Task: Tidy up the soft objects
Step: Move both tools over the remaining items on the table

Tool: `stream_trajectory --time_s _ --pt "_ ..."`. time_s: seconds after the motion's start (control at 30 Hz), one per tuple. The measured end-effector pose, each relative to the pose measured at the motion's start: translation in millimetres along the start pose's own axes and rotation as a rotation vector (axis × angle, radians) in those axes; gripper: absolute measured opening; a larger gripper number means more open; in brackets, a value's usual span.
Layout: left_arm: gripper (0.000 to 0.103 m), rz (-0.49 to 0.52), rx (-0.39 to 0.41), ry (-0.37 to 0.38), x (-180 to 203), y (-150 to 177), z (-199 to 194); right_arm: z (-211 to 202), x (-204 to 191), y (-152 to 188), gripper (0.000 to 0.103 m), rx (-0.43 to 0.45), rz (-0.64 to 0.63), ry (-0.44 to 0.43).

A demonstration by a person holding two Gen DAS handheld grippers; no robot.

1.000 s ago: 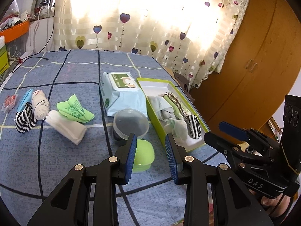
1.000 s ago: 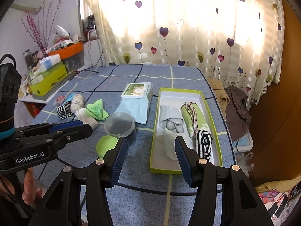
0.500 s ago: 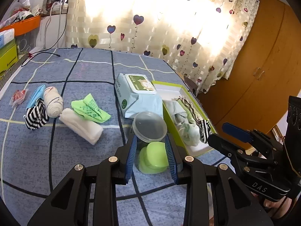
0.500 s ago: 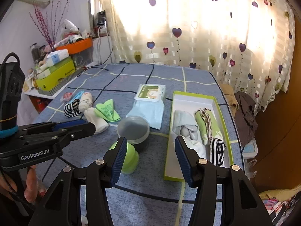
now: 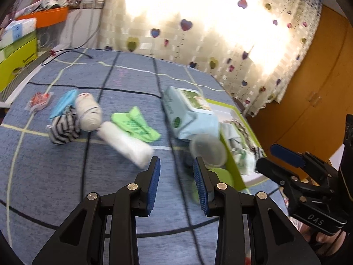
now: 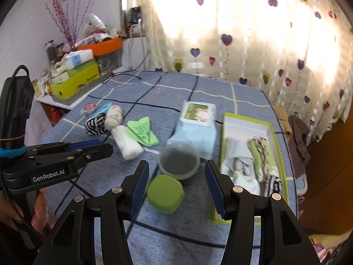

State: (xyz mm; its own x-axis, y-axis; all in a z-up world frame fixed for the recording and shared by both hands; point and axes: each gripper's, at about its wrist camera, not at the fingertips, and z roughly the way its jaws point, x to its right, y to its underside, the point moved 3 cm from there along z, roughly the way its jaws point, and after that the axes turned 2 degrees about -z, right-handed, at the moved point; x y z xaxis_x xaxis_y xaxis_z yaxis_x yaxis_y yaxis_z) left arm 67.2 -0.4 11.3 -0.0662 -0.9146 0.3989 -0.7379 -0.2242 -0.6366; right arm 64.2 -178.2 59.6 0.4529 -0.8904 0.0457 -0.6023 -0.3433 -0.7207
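The left gripper (image 5: 176,180) is held above the blue checked blanket (image 5: 66,165) with its jaws spread and nothing between them. The right gripper (image 6: 175,184) is also spread wide and empty. A white rolled sock (image 5: 126,144) is seen just ahead of the left gripper, touching a green folded cloth (image 5: 135,127). A striped sock (image 5: 64,128) and a cream sock roll (image 5: 88,113) are found farther left. More socks are packed in the green box (image 6: 274,132). A green lid (image 6: 165,193) and a round tub (image 6: 178,161) are placed beside a wipes pack (image 6: 196,121).
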Motion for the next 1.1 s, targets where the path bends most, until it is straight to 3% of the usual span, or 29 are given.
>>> stream_trajectory --time_s 0.53,1.1 --pt "0.033 -0.164 0.030 -0.178 -114.1 -16.8 -6.6 74.9 -65.9 -40.9 0.052 -0.059 -0.106 -0.158" --pt "0.033 -0.138 0.089 -0.327 -201.3 -68.6 -9.7 153.3 -84.0 -77.5 0.052 -0.189 -0.076 -0.154"
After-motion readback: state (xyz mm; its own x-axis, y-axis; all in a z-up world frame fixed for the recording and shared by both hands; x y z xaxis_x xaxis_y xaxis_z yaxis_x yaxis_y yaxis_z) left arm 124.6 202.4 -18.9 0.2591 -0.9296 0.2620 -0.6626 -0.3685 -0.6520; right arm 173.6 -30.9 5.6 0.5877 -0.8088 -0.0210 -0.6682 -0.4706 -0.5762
